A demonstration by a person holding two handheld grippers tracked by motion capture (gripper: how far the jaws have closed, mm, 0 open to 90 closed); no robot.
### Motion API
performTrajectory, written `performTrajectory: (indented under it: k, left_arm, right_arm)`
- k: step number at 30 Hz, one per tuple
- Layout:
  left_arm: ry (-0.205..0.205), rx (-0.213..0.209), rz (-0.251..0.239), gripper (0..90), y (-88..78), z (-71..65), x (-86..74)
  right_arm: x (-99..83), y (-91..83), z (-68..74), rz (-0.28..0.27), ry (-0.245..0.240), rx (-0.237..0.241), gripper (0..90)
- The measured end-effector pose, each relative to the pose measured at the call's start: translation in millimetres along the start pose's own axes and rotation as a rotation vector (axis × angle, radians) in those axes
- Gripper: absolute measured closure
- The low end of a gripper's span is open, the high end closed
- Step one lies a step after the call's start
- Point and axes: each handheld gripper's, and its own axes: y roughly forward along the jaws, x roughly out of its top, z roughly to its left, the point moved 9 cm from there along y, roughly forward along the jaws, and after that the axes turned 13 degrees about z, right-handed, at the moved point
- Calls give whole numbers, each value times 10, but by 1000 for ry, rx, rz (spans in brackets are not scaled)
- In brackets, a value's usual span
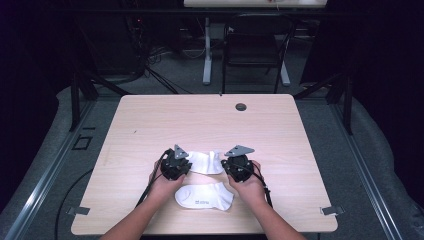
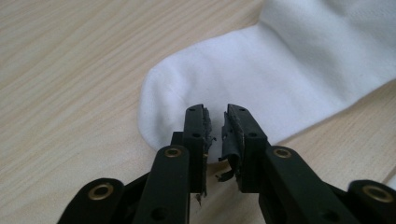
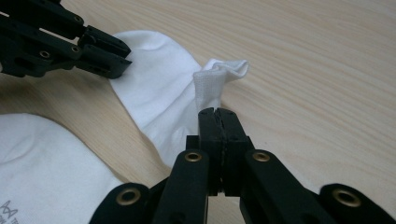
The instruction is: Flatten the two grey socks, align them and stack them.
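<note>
Nearest the high camera, the person's two forearms are reaching in over the pale wooden table, and between the hands a flat white cotton ankle sock with a small grey logo is lying untouched near the front edge. Just beyond it, the second white ankle sock is being worked from both ends. The right gripper is clamping its ribbed cuff, jaws pressed together on the fabric and lifting it slightly. The left gripper is hovering over the rounded toe with jaws slightly parted, not yet biting. Judging by this, pairing or folding is only beginning: one grip is made, the toe grip and everything with the near sock are remaining.
</note>
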Motion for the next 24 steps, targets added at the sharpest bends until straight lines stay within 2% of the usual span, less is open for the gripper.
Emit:
performTrajectory:
  k: [7, 20, 24]
  left_arm:
    - [40, 21, 13, 853, -17, -43, -26]
    - [31, -9, 9, 868, -54, -109, -85]
    - [33, -16, 7, 867, -67, -138, -103]
  right_arm:
    - [-79, 23, -37, 10, 16, -1, 900]
    - [-225, 102, -104, 36, 50, 3, 900]
    - [-296, 138, -107, 60, 57, 16, 900]
